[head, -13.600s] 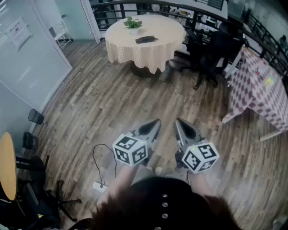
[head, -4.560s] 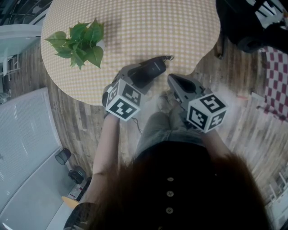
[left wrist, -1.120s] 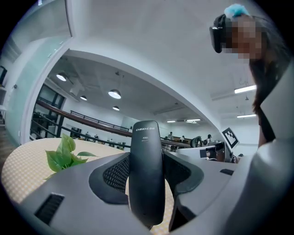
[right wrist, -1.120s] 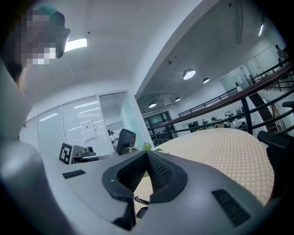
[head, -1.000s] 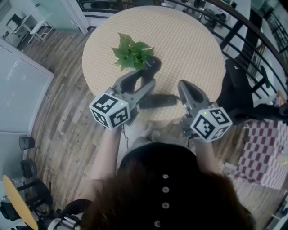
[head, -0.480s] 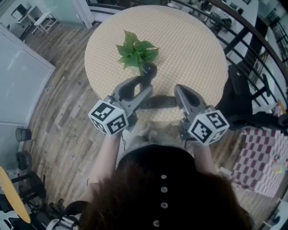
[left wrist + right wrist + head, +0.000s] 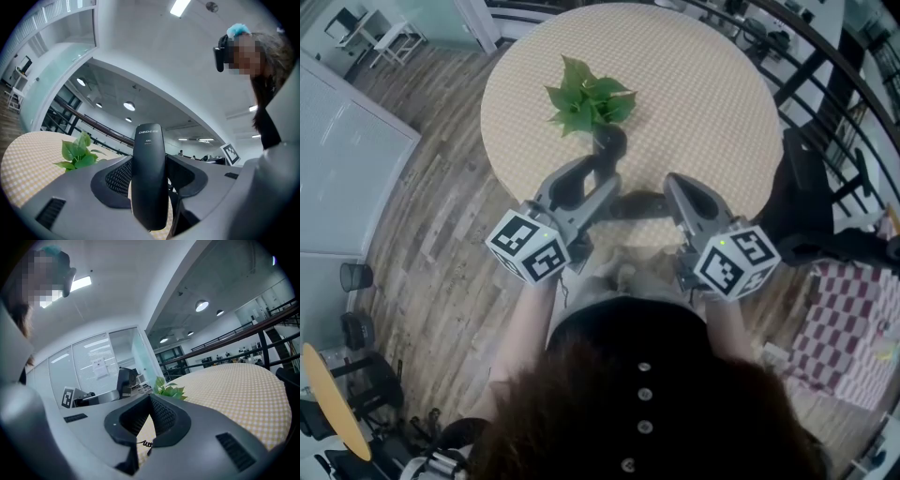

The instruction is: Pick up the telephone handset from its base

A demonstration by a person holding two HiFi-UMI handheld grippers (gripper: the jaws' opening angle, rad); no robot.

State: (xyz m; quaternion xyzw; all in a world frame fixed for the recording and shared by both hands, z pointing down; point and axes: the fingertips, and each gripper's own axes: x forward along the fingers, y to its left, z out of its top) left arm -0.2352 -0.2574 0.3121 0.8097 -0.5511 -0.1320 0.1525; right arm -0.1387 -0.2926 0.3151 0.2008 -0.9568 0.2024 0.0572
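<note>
**Handset clamped in my left claw**

My left claw [image 7: 150, 174] has its jaws spread wide around the black telephone handset [image 7: 149, 140] — both ribbed pads press on its sides. In the left gripper view it stands upright at centre frame, its printed end pointing up against the ceiling. In the head view, the left claw [image 7: 598, 178] sits at centre. The handset [image 7: 609, 145] rises from it towards the green plant [image 7: 589, 98] on the round checked table [image 7: 703, 84].

The dark telephone base [image 7: 639, 203] lies just right of that claw, at the table's near edge.

My right claw [image 7: 151, 401] has its jaws together at the tips and holds nothing — a coiled cord [image 7: 143, 443] shows through the gap lower down. In the head view it [image 7: 677, 185] hovers right of centre, beside the base.
</note>
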